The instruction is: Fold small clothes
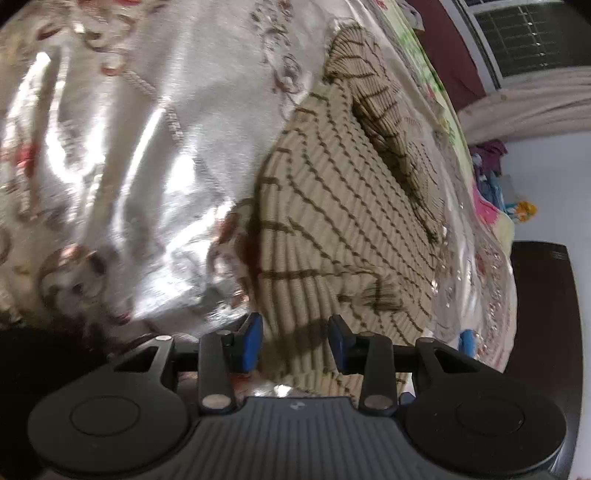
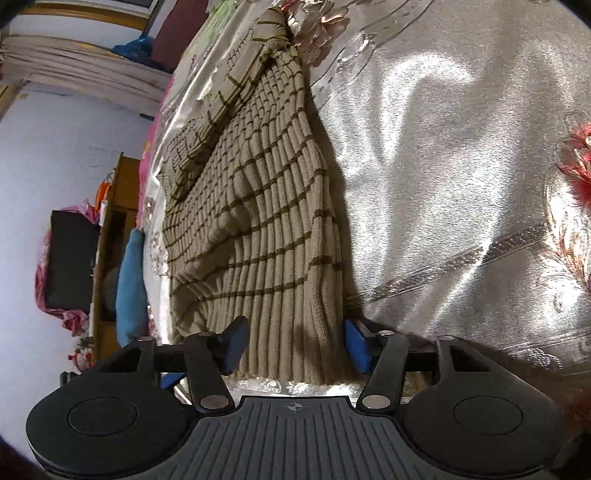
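Note:
A beige ribbed knit sweater [image 1: 332, 206] with thin dark-olive stripes lies spread on the bed, one sleeve [image 1: 388, 122] folded across its body. My left gripper [image 1: 295, 343] hovers at the sweater's near hem, blue pads apart, with the hem lying between and under them and neither pad pressing on it. In the right wrist view the same sweater [image 2: 258, 206] runs away from me, its sleeve [image 2: 221, 107] lying on its left side. My right gripper [image 2: 294, 345] straddles the near hem, and its pads stand at either edge of the knit without pinching it.
A shiny silver bedspread [image 1: 129, 147] with floral embroidery covers the bed [image 2: 461, 147]. A dark wooden footboard [image 1: 543, 295] stands past the bed's edge, under a window [image 1: 535, 33]. A blue cushion [image 2: 129, 288], a wooden shelf [image 2: 114, 206] and a black box [image 2: 70, 258] line the left side.

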Motion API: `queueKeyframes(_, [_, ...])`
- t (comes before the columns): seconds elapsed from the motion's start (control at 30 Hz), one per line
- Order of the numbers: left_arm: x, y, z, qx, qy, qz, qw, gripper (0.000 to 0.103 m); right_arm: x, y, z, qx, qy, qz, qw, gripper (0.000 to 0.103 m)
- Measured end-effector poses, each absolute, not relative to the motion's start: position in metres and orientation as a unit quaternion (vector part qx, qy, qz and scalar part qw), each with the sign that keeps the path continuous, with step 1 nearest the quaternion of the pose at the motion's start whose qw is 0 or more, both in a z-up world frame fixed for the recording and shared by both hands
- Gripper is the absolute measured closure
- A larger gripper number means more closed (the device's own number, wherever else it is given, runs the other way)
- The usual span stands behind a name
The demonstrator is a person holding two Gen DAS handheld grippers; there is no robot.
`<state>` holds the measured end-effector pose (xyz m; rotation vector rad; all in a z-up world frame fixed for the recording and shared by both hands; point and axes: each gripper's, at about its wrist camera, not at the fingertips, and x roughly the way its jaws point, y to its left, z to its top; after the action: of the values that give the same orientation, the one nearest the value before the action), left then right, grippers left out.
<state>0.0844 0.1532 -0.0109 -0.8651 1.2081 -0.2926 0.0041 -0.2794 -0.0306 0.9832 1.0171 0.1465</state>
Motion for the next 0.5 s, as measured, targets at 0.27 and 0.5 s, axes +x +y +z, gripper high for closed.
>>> queueKeyframes(0.27, [0.094, 0.142, -0.008, -0.396, 0.547, -0.134, 0.725, 0.057, -0.002, -0.28, -0.039, 0.475, 0.454, 0.068, 0.751, 0.084])
queueKeyframes(0.5, [0.087, 0.136, -0.013, -0.387, 0.551, -0.11, 0.731, 0.053, -0.005, -0.286, -0.041, 0.486, 0.447, 0.076, 0.747, 0.084])
